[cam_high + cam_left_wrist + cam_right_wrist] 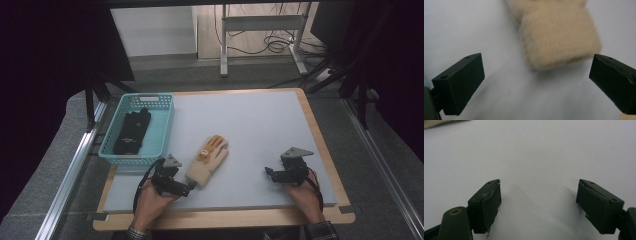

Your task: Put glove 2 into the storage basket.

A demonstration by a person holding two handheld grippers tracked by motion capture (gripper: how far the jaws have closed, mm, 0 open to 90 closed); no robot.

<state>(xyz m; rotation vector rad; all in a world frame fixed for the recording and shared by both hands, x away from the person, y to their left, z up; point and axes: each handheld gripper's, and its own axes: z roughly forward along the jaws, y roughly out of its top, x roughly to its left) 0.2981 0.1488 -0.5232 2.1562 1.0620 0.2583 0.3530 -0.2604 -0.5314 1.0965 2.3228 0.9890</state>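
While my left gripper [191, 185] sits low over the near left part of the white mat [260, 130], its jaws stand wide apart and hold nothing. In the left gripper view the ribbed cuff of the tan glove [559, 40] lies just ahead of the gap between the two black jaws, slightly blurred, with bare mat between the cuff and each jaw; neither jaw touches the cloth. From the high view the tan glove [208, 160] lies flat near the middle of the mat, cuff toward my left gripper and fingers pointing away, just right of the turquoise basket [165, 125]. A black glove [132, 131] lies inside that basket.

My right gripper [270, 174] rests at the near right of the mat, well apart from the tan glove. Its jaws are spread wide too, and in the right gripper view there is only bare white mat between them, so it grips nothing.
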